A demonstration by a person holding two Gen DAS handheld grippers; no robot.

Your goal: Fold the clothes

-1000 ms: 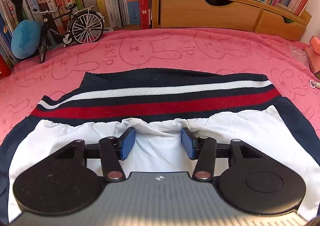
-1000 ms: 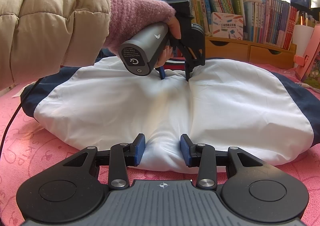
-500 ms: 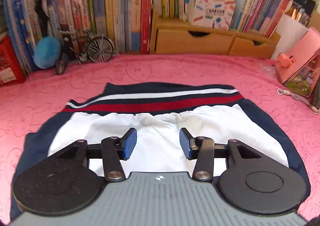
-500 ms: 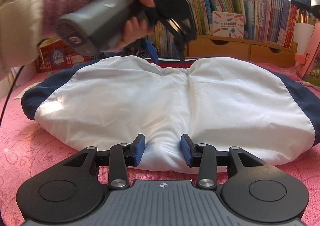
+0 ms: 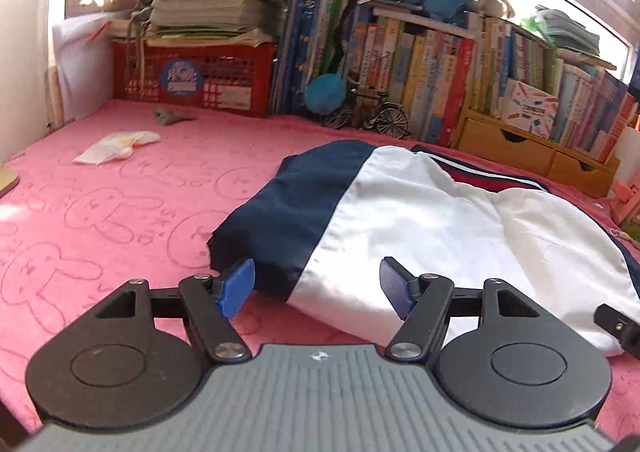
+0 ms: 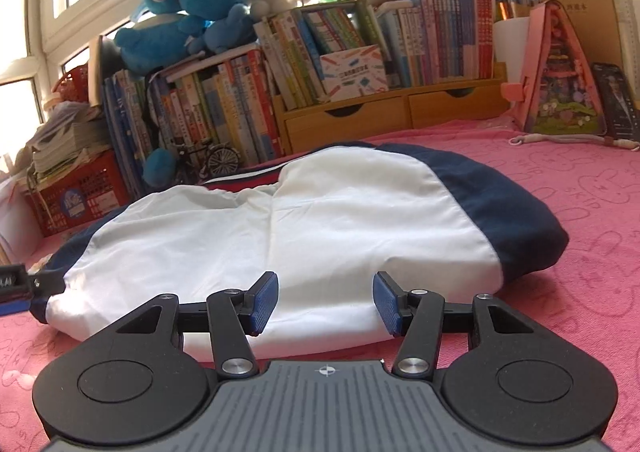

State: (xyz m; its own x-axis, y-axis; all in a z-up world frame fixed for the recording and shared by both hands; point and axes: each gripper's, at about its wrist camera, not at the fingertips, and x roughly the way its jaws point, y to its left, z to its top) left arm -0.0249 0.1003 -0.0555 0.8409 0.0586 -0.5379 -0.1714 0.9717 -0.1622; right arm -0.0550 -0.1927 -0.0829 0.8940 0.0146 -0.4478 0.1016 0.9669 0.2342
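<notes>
Lying folded on the pink bunny-print blanket in front of me, the garment shows its white panel up, with navy bands at both ends and a red-and-white striped hem at the far edge. My left hand-held gripper hangs over its near left corner; the jaws have just been opening, wide apart and holding nothing, the cloth's edge below them. My right hand-held gripper sits at the near white edge, its jaws also just opened, gripping nothing. Books line the shelf behind.
</notes>
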